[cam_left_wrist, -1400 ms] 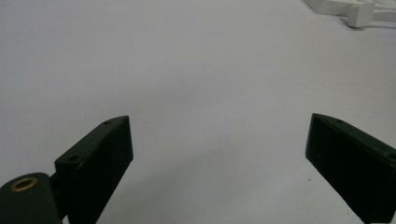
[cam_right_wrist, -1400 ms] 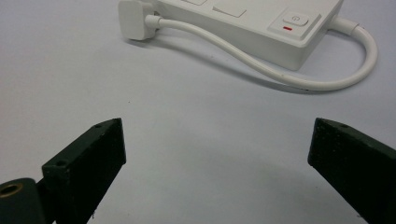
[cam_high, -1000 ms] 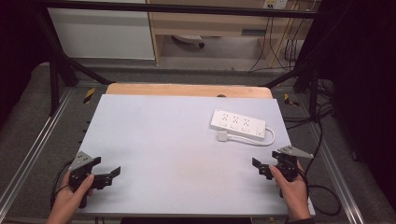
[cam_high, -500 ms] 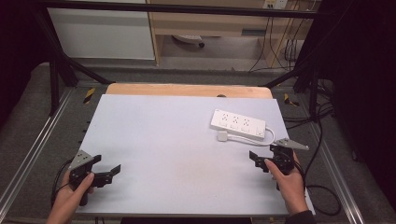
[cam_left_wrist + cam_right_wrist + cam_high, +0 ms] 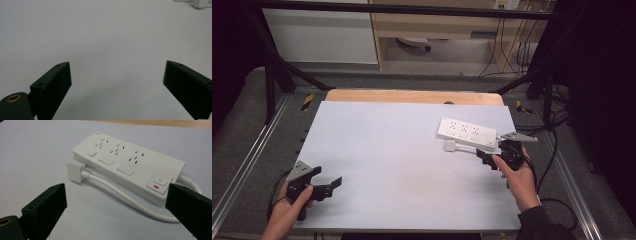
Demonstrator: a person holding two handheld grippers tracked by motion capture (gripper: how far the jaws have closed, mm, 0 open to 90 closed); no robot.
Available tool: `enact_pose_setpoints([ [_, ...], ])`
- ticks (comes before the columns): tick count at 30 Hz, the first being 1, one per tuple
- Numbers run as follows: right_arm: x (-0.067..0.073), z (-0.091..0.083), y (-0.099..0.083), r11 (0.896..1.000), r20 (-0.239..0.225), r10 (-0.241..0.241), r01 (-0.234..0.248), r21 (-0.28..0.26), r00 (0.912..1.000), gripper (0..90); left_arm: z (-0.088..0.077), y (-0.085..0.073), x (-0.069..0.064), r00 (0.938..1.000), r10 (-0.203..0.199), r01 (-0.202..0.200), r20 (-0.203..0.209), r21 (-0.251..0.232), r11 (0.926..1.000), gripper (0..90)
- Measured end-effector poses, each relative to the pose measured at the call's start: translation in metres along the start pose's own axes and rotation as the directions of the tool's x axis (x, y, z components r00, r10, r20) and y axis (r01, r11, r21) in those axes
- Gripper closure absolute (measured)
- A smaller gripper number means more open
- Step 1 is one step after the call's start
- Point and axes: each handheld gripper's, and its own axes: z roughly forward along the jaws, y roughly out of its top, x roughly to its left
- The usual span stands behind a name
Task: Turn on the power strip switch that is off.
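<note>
A white power strip [image 5: 468,133] lies on the tabletop [image 5: 402,155]. The right gripper [image 5: 493,156] is just beside it. The left gripper [image 5: 326,182] is far away, near the front corner.

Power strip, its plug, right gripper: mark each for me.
power strip [image 5: 130,161], right gripper view, top face between the sockets.
plug [image 5: 75,173], right gripper view, flat white body.
right gripper [image 5: 492,159], high view, midway between its fingertips, jaws apart.

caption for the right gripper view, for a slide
Open right gripper facing a white power strip on the pale table, its cable looping back to a plug beside it.
</note>
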Motion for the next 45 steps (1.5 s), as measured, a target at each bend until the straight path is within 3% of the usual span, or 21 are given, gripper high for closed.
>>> enact_pose_setpoints([
  [16, 0.004, 0.003, 0.041, 0.999, 0.009, -0.038, 0.038, 0.010, 0.9992, 3.9, 0.000, -0.001, 0.000, 1.0000, -0.005, 0.005, 0.003, 0.007, 1.0000, 8.0],
  [28, 0.002, 0.006, 0.057, 1.000, -0.017, -0.029, 0.029, 0.009, 0.9995, 3.4, 0.002, -0.001, -0.001, 0.9999, -0.003, 0.003, 0.010, 0.014, 0.9999, 8.0],
  [45, 0.003, 0.022, 0.077, 0.999, 0.004, -0.045, 0.045, -0.022, 0.9990, 4.2, 0.003, -0.001, -0.003, 0.9997, 0.007, -0.008, 0.022, 0.027, 0.9996, 7.9],
])
